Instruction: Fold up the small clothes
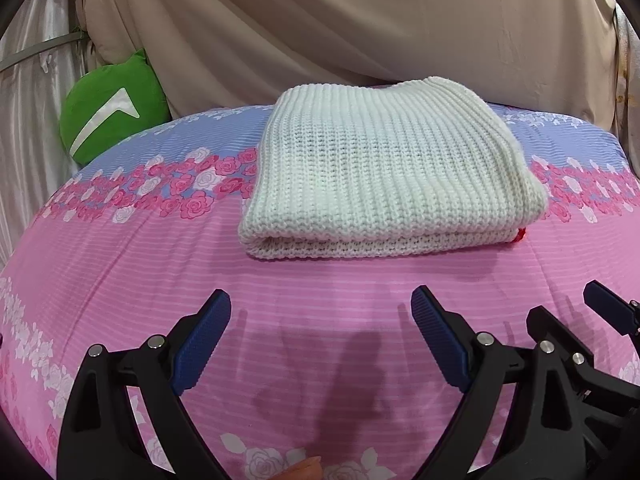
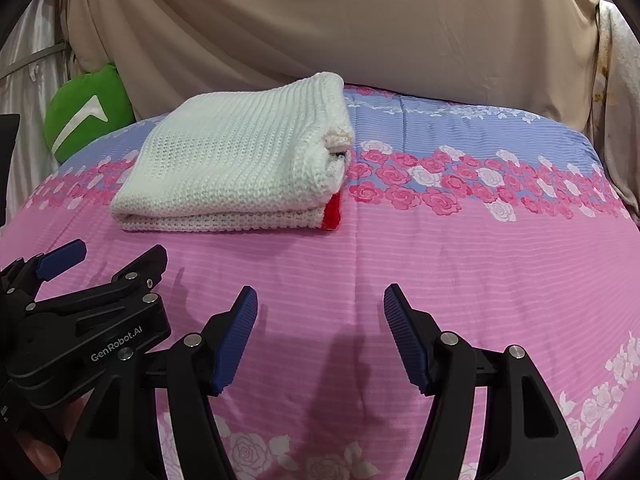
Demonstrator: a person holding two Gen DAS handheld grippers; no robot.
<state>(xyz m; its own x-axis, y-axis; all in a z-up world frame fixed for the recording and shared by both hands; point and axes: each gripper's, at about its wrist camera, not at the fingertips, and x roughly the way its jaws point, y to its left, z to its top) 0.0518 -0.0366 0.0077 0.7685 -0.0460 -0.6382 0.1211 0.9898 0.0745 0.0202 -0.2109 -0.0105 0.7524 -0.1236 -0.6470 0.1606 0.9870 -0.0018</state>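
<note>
A white knitted garment (image 1: 388, 168) lies folded into a thick rectangle on the pink floral bedsheet (image 1: 280, 280). It also shows in the right wrist view (image 2: 240, 160), with a red part (image 2: 333, 208) at its right edge. My left gripper (image 1: 320, 312) is open and empty, held short of the garment's near edge. My right gripper (image 2: 320, 308) is open and empty, nearer than the garment and to its right. The left gripper also appears at the left of the right wrist view (image 2: 104, 264). The right gripper's finger (image 1: 600, 300) shows at the right of the left wrist view.
A green cushion (image 1: 112, 108) leans at the back left. A beige curtain (image 1: 360, 20) hangs behind the bed. The sheet's blue floral band (image 2: 480, 140) runs across the far side.
</note>
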